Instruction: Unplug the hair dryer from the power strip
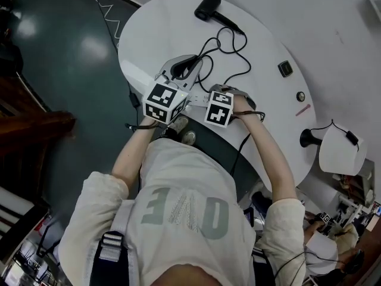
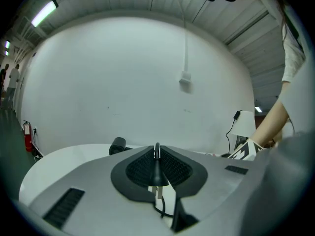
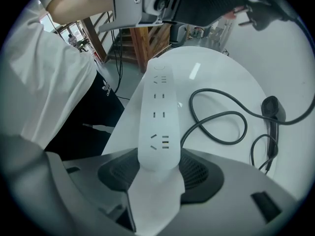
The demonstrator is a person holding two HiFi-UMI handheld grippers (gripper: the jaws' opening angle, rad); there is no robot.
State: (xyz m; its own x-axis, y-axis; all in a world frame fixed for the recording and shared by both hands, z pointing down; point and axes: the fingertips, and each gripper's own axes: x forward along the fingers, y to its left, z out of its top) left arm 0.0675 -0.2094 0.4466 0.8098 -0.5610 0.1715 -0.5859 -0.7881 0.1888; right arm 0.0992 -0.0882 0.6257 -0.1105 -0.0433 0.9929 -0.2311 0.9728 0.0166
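Overhead, a person works at a round white desk with two grippers: the left gripper reaches out nearly level, and the right gripper points straight down at the near edge. One black hair dryer lies at the far side of the desk, well apart from both, its single black cord looping back toward the grippers. One white power strip shows between the two marker cubes.

Along the left gripper's jaws, the pads are clenched on the one black plug. Its bare metal prongs face the camera, free of any socket. The dryer sits small on the desk beyond.

Along the right gripper's jaws, the pads grasp the near end of the strip, which lies flat and runs away toward the desk's edge. Four socket groups can be counted on it, every one unfilled. The cord curls on the desk to the right of the strip. The plug hangs above in the left gripper, clear of the strip.
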